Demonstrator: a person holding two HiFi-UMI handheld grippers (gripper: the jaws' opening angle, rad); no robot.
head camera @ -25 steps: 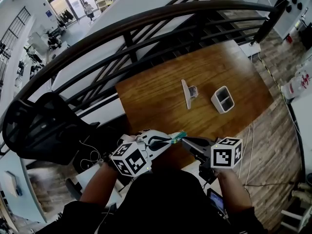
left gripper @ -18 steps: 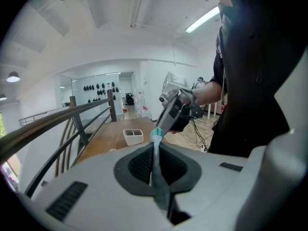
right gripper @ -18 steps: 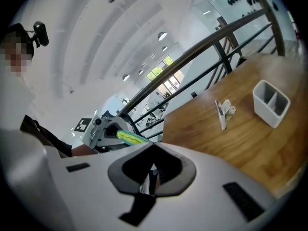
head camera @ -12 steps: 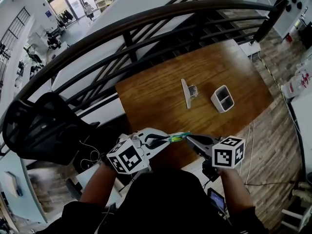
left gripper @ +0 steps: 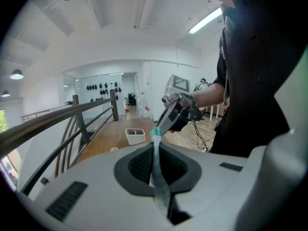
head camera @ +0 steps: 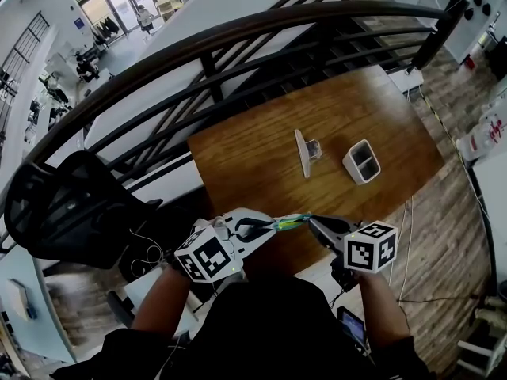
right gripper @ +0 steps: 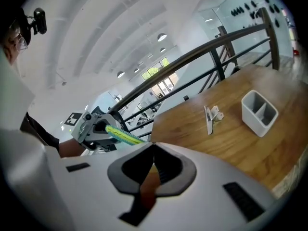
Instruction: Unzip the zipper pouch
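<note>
The left claw [left gripper: 155,146] is pressed together on one end of the zipper pouch [left gripper: 159,177], whose thin clear edge runs between its pads. The right claw [right gripper: 152,145] pinches the pouch's other, teal-tipped end. The pouch is held between them over the near edge of the wooden worktop [head camera: 261,157]. Farther off stand a white bracket [head camera: 304,152] and, to its right, a white two-compartment bin [head camera: 361,161].

Left tongs [head camera: 268,226] and right tongs [head camera: 312,222] are both clamped shut, tips pointing toward each other.
</note>
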